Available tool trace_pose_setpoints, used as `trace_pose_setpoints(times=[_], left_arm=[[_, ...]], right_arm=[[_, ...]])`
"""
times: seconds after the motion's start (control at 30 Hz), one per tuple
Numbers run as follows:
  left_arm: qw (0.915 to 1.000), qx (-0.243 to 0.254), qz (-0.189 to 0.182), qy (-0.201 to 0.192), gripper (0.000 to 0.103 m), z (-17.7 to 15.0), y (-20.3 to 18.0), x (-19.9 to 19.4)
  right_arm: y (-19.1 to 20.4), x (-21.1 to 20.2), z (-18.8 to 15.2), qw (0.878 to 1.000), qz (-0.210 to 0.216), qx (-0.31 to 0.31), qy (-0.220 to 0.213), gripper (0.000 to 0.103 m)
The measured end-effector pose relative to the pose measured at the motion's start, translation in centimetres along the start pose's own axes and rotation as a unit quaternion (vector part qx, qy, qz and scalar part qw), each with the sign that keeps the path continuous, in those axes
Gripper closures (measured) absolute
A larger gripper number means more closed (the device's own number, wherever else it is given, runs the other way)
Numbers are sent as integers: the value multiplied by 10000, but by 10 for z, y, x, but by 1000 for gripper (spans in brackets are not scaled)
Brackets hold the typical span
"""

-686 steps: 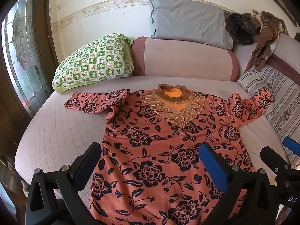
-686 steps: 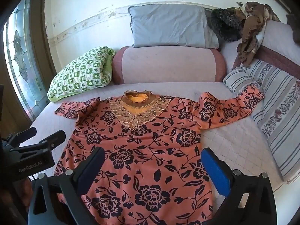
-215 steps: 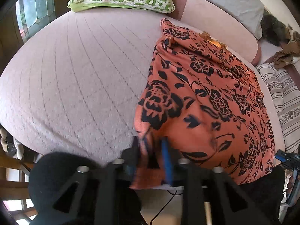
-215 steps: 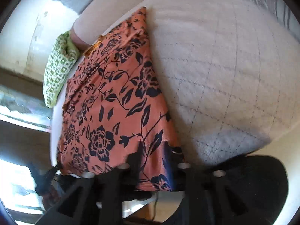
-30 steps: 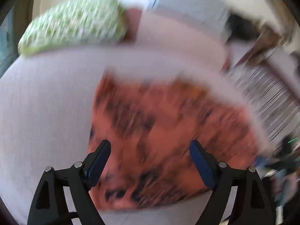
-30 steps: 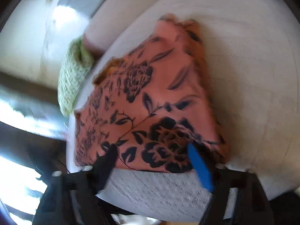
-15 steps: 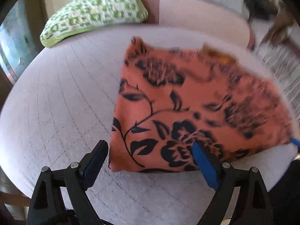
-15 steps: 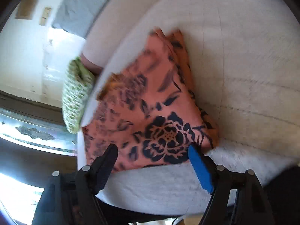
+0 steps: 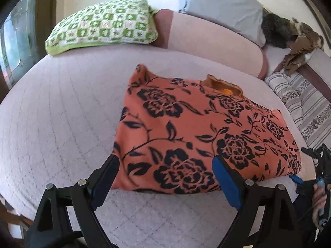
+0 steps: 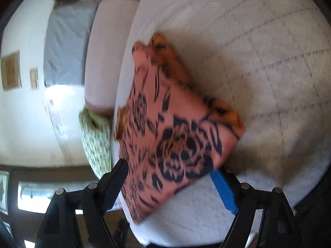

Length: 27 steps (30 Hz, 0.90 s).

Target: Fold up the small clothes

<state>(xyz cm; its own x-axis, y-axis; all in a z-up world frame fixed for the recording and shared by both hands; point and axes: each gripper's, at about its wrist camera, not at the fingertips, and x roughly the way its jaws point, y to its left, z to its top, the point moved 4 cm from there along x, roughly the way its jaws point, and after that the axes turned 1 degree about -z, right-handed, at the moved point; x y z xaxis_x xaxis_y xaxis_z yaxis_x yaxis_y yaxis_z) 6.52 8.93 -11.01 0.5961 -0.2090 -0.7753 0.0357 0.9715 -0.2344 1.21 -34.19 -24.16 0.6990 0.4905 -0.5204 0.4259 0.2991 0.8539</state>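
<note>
A wide stretch of bare quilted mattress (image 9: 51,124) is seen on the left of the left wrist view, reaching from the rounded near edge up to a green-and-white checked pillow (image 9: 101,24). A pink bolster (image 9: 211,41) and a grey pillow (image 9: 221,8) are set along the far edge, and a striped cushion (image 9: 306,107) closes off the right side. A narrower strip of bare mattress is left between the folded garment and the near edge.

The left gripper (image 9: 165,177) is held wide open above the near edge of the garment; nothing is gripped, and no contact with the cloth can be made out. The right gripper (image 10: 169,184), seen in the blurred, rolled right wrist view, has jaws that are opening; a corner of the garment is seen between them, but no pad is pressed on it.

The orange floral top (image 9: 198,136) is lying on the mattress, right of centre, folded into a compact, roughly rectangular bundle. Its black rose print faces up, and a brown-and-orange neckline is showing at the far edge.
</note>
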Motion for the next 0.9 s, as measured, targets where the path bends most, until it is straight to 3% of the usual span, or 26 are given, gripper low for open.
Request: trace_pose_setpoints(times=[0.03,0.07,0.1,0.2,0.27,0.33,0.37,0.4,0.43,0.47,0.5,0.53,0.57,0.63,0.7,0.77,0.9], left_arm=[[10000,59,6,21,12,1,-2,5],[9998,164,44,107,12,-1,-4,15],[9992,258,168,260,12,-5,-4,26],[9967,564,467,362,12,-15,-6,42],[9964,631,447,349,12,-15,-9,38],[9970,555,382,389,12,-14,-6,36],[9972,511,378,405,12,-13,-5,35],[9975,440,353,421,12,-11,-3,34],[9977,392,338,444,12,-10,-3,32],[9978,372,338,428,12,-8,-2,28],[9982,363,323,365,12,-5,-3,23],[9983,379,308,318,12,-2,-3,20],[9984,415,296,250,12,1,-4,16],[9984,435,324,163,12,8,-6,18],[9985,409,315,180,12,12,-5,22],[9982,380,388,254,12,13,-3,28],[9975,323,444,439,12,8,4,41]], right_arm=[[1,0,1,9999,-12,-64,-78,29],[3,1,2,9995,-143,-213,-183,66],[4,6,3,9978,-439,-465,-157,85],[15,1,4,9925,-702,-961,-272,89],[49,-18,-10,9740,-1016,-1907,-682,90],[46,-17,-13,9633,-1362,-2213,-676,90],[26,0,-12,9624,-1675,-2119,-290,85],[13,5,-9,9668,-1667,-1935,-24,85],[9,-4,-5,9775,-1263,-1682,-137,82],[13,-11,-3,9776,-1233,-1697,-165,63],[24,-22,0,9730,-1285,-1897,-288,53],[38,-34,3,9684,-1235,-2116,-473,35],[50,-45,9,9643,-1198,-2260,-689,28],[66,-53,27,9577,-1182,-2469,-891,23],[76,-41,55,9578,-1137,-2513,-810,23],[83,-12,92,9551,-1357,-2557,-631,23],[83,39,133,9465,-1759,-2703,-134,23]])
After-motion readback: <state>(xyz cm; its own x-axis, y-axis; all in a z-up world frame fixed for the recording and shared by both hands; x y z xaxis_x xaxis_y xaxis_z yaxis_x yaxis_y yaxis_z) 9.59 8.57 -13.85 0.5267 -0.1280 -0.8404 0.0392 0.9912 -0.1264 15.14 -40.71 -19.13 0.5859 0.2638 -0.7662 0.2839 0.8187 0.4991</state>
